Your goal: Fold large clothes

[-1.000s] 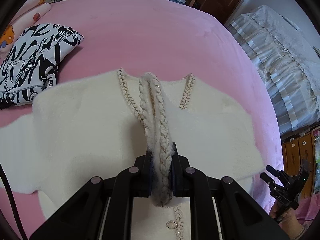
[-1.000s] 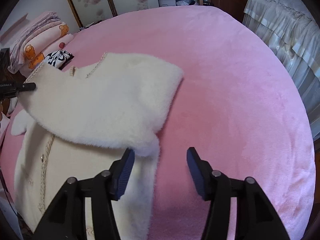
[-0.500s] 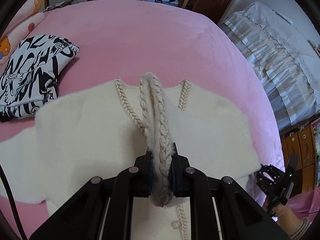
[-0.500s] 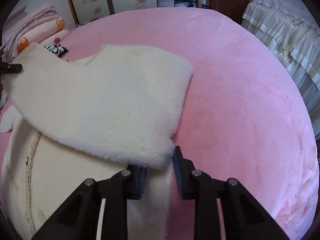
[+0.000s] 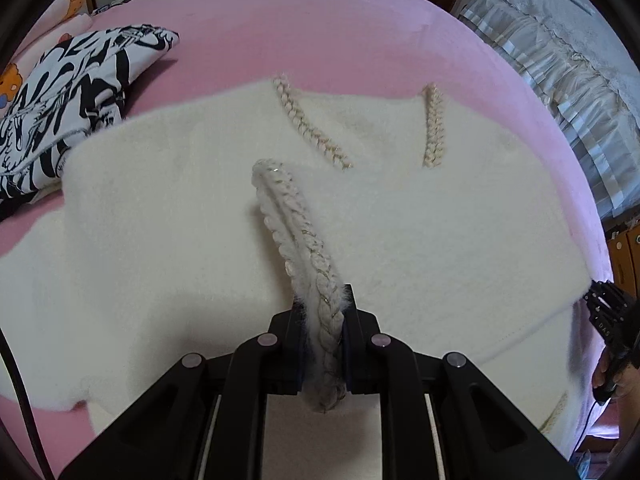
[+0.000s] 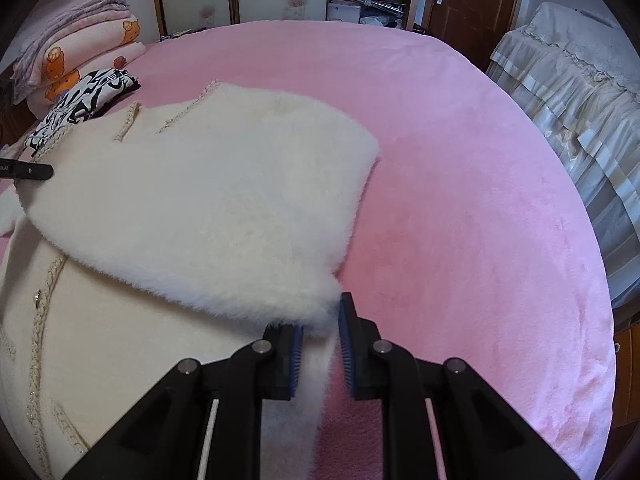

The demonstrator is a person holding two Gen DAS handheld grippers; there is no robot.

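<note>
A fluffy cream cardigan (image 5: 168, 208) with braided trim lies on the pink bed. Its lower part is folded up over the chest; it also shows in the right wrist view (image 6: 208, 200). My left gripper (image 5: 323, 332) is shut on the braided edge (image 5: 296, 240), which loops up from its jaws. My right gripper (image 6: 320, 344) sits at the corner of the folded flap, jaws narrowly parted with the fluffy edge between them. The right gripper also shows at the left wrist view's right edge (image 5: 608, 312).
A black-and-white printed garment (image 5: 68, 92) lies folded at the far left, also in the right wrist view (image 6: 80, 104). Folded pink blankets (image 6: 76, 52) are stacked behind it. A second bed with a ruffled cover (image 6: 580, 92) stands to the right. Bare pink bedspread (image 6: 460, 200) lies right of the cardigan.
My right gripper closed from wide open onto the flap's corner. Both grippers carried the folded flap farther up over the cardigan. My left gripper kept hold of the braided edge.
</note>
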